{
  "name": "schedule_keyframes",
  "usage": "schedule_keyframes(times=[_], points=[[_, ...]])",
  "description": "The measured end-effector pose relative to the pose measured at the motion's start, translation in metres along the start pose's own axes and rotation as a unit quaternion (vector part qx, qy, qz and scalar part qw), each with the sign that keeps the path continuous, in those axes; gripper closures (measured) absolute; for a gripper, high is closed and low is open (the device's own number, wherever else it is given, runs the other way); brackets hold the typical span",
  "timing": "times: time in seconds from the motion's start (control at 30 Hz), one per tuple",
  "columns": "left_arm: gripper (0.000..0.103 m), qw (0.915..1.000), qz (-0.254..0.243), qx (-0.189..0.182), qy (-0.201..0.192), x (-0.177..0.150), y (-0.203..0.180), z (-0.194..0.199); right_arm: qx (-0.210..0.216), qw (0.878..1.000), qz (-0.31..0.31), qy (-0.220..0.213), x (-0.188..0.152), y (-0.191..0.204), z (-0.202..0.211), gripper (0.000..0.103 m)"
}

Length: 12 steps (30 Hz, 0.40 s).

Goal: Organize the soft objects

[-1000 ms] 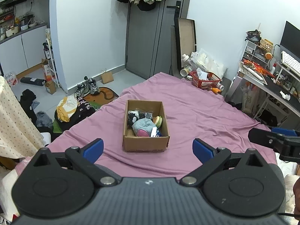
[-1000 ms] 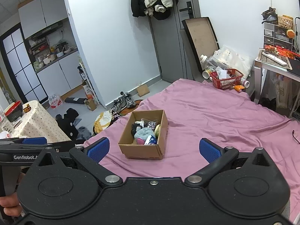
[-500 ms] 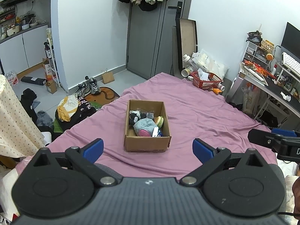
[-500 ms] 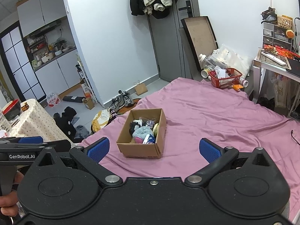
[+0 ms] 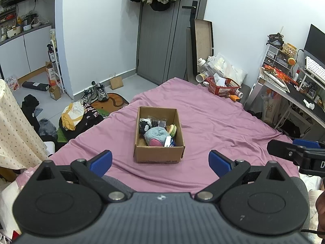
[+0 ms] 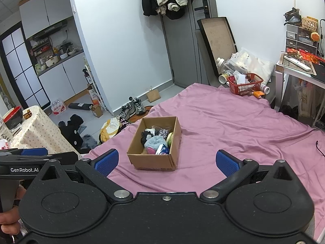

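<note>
Both tools hang back from the work, short of the near edge of the bed. Left gripper: blue-padded fingers spread wide, nothing between them. Right gripper: the same, wide apart and empty. The open brown cardboard box sits mid-bed on the wrinkled mauve-pink bedsheet, well ahead of both. Inside, packed close: a fluffy pale-blue and pink plush, a black-and-white soft bundle toward the far end, a yellow-green round sponge-like piece against the right wall, a small blue-and-white packet near the front. Likely trouble: the box is light and stands on loose cloth, so a one-sided reach could push or tip it; the soft pieces lie tangled, so pinching one may drag a neighbour out; plush squashes and can slip from a shallow grip. Room is crowded: grey door hung with dark coats, red plastic basket at the bed's far corner, clothes and grey sneakers on the floor left, cluttered desk right.
</note>
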<state>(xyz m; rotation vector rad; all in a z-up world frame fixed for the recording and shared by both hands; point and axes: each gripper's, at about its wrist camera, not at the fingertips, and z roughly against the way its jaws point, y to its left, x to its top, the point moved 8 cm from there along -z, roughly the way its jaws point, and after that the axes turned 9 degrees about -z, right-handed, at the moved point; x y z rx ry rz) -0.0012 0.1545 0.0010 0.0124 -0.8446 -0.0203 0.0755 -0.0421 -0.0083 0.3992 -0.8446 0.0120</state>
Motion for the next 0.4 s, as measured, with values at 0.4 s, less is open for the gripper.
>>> schedule_keyframes(times=[0.4], points=[[0.003, 1.0000, 0.003, -0.003, -0.007, -0.0046, -0.0012, -0.0017, 0.004, 1.000, -0.001, 0.004, -0.0063, 0.0009, -0.0065, 0.000]])
